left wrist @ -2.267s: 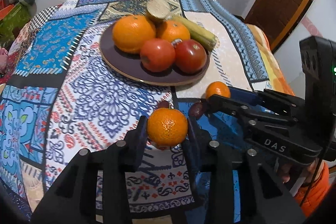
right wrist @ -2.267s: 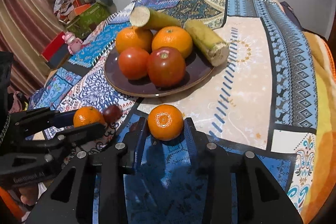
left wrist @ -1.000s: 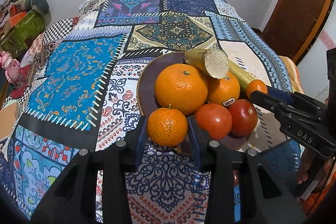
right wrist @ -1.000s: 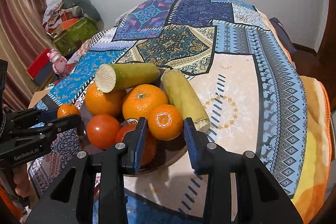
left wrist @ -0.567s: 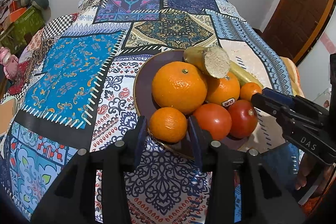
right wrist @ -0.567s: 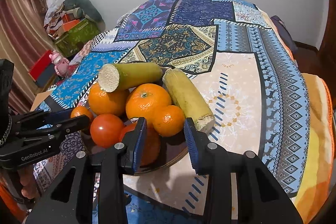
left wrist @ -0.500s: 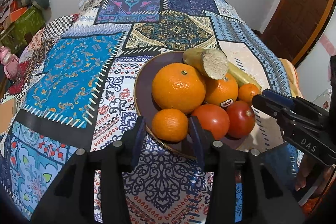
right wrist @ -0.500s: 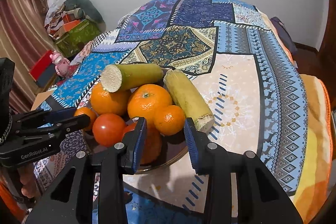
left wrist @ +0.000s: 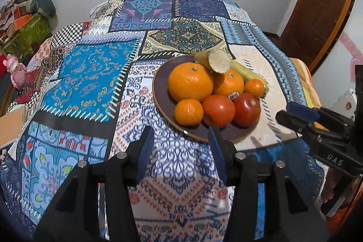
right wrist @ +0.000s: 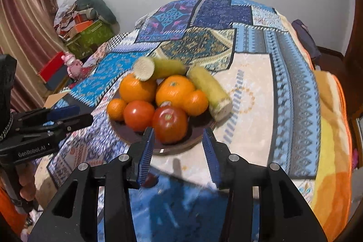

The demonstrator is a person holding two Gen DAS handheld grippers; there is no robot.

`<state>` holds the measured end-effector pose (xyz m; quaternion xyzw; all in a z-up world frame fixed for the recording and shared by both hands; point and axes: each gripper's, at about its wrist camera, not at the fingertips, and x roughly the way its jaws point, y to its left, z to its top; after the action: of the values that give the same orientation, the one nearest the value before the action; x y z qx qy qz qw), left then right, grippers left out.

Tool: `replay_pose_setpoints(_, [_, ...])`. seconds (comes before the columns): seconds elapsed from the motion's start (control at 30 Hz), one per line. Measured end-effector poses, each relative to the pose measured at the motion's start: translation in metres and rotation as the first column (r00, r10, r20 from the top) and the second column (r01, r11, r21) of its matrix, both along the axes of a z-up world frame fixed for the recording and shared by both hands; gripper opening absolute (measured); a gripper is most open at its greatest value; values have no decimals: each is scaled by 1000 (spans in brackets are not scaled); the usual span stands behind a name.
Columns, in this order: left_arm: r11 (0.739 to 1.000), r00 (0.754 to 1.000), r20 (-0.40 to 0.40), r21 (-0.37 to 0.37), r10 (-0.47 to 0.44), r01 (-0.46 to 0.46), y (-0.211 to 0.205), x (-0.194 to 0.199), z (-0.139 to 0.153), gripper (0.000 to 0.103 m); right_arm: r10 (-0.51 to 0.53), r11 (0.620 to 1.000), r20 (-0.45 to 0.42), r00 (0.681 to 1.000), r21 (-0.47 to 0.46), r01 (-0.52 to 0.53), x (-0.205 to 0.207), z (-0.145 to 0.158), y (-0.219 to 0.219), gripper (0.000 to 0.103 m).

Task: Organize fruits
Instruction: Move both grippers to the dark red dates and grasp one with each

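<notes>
Gaping wide with nothing between its fingers, the left gripper (left wrist: 180, 146) sits just short of the plate (left wrist: 163, 103), whose near rim lies between its blue pads (left wrist: 145, 149). The right gripper (right wrist: 179, 151) is likewise spread apart and holds nothing, its tips at the plate's near edge (right wrist: 127, 137) on the other side. All the fruit rests on the plate: a small mandarin (left wrist: 188, 112) at the left front touching a big orange (left wrist: 190, 81), two tomatoes (left wrist: 218, 110) beside it, a stickered orange (left wrist: 228, 83) behind them, and a second mandarin (left wrist: 254, 87) at the far right against a corn cob (left wrist: 247, 76). Another cob (left wrist: 215, 61) lies across the top of the oranges. The plate stands on a patchwork cloth (left wrist: 90, 83). A small dark fruit (right wrist: 149, 179) lies on the cloth by the right gripper's left finger; this view is blurred
</notes>
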<state>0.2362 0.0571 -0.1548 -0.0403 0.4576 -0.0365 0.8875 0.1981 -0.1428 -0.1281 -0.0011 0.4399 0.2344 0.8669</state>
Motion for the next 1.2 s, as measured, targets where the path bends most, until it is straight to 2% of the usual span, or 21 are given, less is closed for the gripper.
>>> replay_pose_setpoints(0.43, [999, 997, -66, -12, -41, 40, -5, -27, -23, 50, 54, 998, -121, 991, -7, -55, -22, -40, 19, 40])
replay_pose_setpoints(0.83, [998, 993, -97, -33, -64, 61, -14, -22, -37, 50, 106, 994, -152, 983, 42, -101, -21, -49, 25, 40])
replay_pose_setpoints(0.87, [997, 993, -98, -34, -67, 64, -14, -21, -37, 50, 107, 994, -153, 982, 49, -101, -22, -50, 25, 39])
replay_pose_setpoints(1.0, [996, 992, -98, -30, -81, 79, -21, -18, -37, 50, 123, 991, -151, 981, 71, -113, -23, -50, 25, 21])
replay_pose_setpoints(1.2, [995, 990, -97, -31, -101, 99, -32, -15, -37, 50, 111, 992, -136, 984, 67, -103, -26, -47, 20, 20])
